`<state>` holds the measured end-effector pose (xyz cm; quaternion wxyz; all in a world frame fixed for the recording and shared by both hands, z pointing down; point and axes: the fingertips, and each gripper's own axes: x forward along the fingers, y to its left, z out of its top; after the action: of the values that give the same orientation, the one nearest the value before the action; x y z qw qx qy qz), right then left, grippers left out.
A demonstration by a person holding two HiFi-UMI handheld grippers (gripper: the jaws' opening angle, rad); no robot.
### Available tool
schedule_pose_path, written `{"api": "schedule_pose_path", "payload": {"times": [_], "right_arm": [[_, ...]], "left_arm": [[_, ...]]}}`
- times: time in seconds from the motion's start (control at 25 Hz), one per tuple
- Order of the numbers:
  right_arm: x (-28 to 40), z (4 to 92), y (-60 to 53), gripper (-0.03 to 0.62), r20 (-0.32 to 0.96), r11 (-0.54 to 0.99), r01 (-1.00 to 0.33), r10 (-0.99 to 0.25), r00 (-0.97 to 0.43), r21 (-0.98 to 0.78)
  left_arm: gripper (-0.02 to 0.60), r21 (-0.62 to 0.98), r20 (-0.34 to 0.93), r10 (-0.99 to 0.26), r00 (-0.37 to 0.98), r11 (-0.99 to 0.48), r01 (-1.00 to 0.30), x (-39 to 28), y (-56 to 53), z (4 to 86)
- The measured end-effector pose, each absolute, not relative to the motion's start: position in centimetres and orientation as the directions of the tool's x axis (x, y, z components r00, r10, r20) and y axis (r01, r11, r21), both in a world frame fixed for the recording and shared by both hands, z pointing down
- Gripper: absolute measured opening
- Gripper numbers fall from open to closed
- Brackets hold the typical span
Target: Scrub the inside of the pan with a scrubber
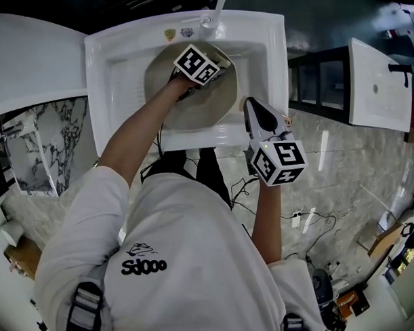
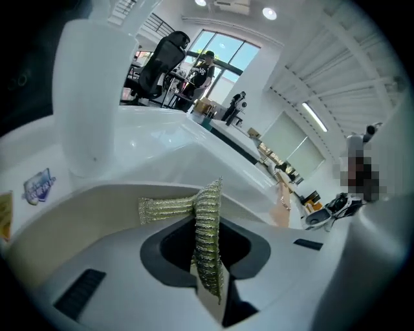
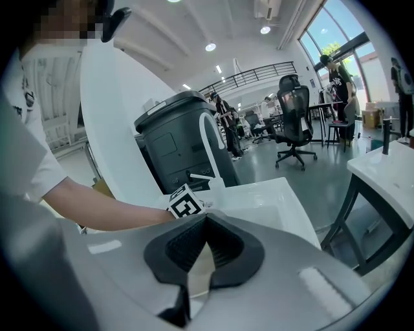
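Observation:
A round beige pan (image 1: 195, 110) lies in the white sink (image 1: 115, 63). My left gripper (image 1: 221, 60) reaches down into the pan at its far side. In the left gripper view it (image 2: 207, 258) is shut on a metallic mesh scrubber (image 2: 208, 226), which sticks out past the jaws and folds off to the left. My right gripper (image 1: 248, 105) is at the pan's right rim. Its jaws (image 3: 204, 223) are closed, with a thin beige strip of the pan (image 3: 197, 271) showing between them. What lies under the scrubber is hidden.
The faucet (image 1: 216, 9) stands at the sink's back edge. A second white basin (image 1: 379, 82) is off to the right, a white counter (image 1: 34, 60) to the left. Cables and boxes lie on the marble floor (image 1: 341, 193). A dark bin (image 3: 178, 145) stands behind the sink.

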<state>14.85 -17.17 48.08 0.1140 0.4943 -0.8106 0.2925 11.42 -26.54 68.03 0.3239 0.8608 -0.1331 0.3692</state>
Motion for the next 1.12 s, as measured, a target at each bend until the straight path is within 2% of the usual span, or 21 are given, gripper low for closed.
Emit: {"api": "schedule_pose_path", "payload": {"times": [0.2,0.32,0.48,0.6,0.84,1.12], "right_arm": [[14.8,48.1,-17.3,0.009,0.477,0.337,-0.868,-0.733,-0.486,-0.366],[14.7,48.1,-17.4,0.009,0.477,0.340,-0.867,-0.732,-0.487,-0.364],[14.8,47.9,-17.4,0.009,0.473,0.340,-0.868,-0.736,-0.485,-0.361],[15.0,47.8,-17.4,0.009,0.472,0.339,-0.869,-0.737,-0.483,-0.361],[14.2,47.5,-17.3,0.009,0.463,0.355,-0.862,-0.734,-0.497,-0.362],[14.0,47.4,-16.5,0.009,0.460,0.361,-0.858,-0.731,-0.504,-0.366]], "left_arm": [[0.063,0.257,0.830,-0.127,0.542,-0.777,-0.575,8.1,-29.2,69.2],[0.063,0.146,0.892,-0.153,0.426,-0.793,-0.591,5.9,-30.2,70.2],[0.063,0.064,0.953,-0.109,0.284,-0.841,-0.537,3.2,-29.2,71.5],[0.063,-0.035,0.988,-0.094,0.122,-0.909,-0.416,0.5,-28.3,72.6],[0.063,-0.026,0.999,-0.018,-0.032,-0.957,-0.289,-2.3,-26.4,73.8],[0.063,0.073,0.979,0.111,-0.173,-0.974,-0.215,-4.7,-23.7,73.9]]}}
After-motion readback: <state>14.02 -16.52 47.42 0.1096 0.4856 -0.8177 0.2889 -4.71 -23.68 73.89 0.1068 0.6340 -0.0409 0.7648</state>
